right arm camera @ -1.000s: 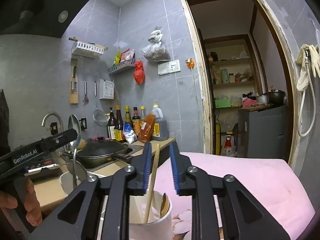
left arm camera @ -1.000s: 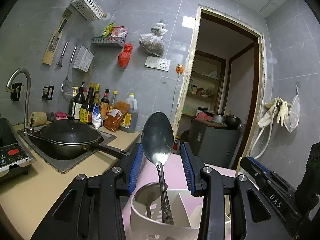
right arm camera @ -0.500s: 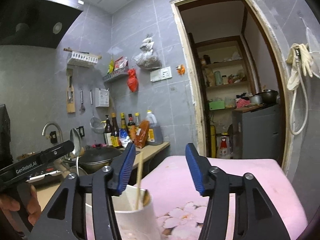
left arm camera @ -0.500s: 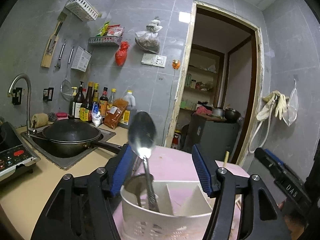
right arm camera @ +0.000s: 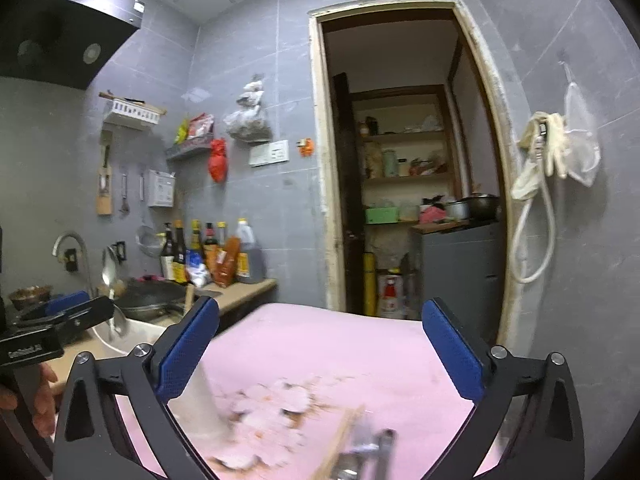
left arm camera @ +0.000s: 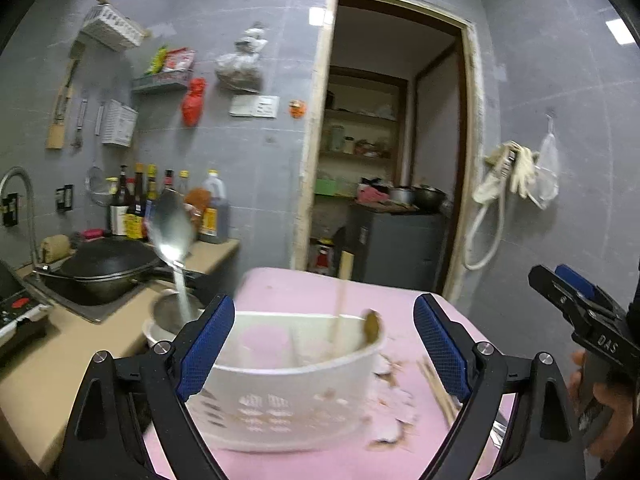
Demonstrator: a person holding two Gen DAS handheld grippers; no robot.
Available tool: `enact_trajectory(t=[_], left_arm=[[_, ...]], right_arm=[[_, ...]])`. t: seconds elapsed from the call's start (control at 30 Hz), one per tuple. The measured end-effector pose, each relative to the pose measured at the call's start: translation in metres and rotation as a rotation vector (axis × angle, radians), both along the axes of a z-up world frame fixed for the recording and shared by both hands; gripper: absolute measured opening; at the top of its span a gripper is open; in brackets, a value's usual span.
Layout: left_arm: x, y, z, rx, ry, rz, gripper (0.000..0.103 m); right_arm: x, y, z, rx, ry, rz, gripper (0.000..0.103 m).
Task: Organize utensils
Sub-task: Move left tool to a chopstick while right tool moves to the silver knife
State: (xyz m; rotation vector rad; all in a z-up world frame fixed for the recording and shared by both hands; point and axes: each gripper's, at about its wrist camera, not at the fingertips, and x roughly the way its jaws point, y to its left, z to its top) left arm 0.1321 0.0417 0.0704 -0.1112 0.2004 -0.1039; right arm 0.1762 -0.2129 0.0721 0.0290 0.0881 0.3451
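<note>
Both jaws stand spread wide, having just been opening, and grip nothing. Left gripper (left arm camera: pixel 322 354): blue pads flank the white holder (left arm camera: pixel 288 392) without touching it; the holder sits on the pink cloth (left arm camera: pixel 320 292) and is blurred. A metal spoon (left arm camera: pixel 173 224) stands upright, bowl up, in the holder's left end, its handle dropping into a round compartment. A wooden stick (left arm camera: pixel 341 304) and a small spoon (left arm camera: pixel 371 326) lean in the right compartment. Loose chopsticks (left arm camera: pixel 438 390) lie on the cloth just right of the holder. The right gripper shows at the far right edge of this view, a hand beneath it.

Right gripper (right arm camera: pixel 318 354): pads apart over the cloth's flower print (right arm camera: pixel 272 404), nothing between them. Blurred wooden and metal utensils (right arm camera: pixel 356 444) lie on the cloth at the bottom edge. The holder's side shows blurred at lower left. Background: wok (left arm camera: pixel 108 268) on the counter (left arm camera: pixel 48 364), bottles (right arm camera: pixel 208 252) against the tiled wall, open doorway (right arm camera: pixel 404 168).
</note>
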Motion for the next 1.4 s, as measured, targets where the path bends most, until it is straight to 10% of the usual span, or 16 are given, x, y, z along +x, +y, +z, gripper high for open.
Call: enact_trajectory(t=[0.77, 1.07, 1.4], left_arm=[[0.052, -0.105, -0.064, 0.126, 0.421, -0.258, 0.086], [0.084, -0.121, -0.097, 0.137, 0.654, -0.324, 0.041], [0.099, -0.123, -0.112, 0.092, 0.765, -0.369, 0.028]], right_arm=[[0.016, -0.074, -0.076, -0.183, 0.392, -0.084, 0.096], [0.029, -0.061, -0.103, -0.264, 0.538, 0.007, 0.062], [0.042, -0.050, -0.114, -0.304, 0.601, 0.051, 0.060]])
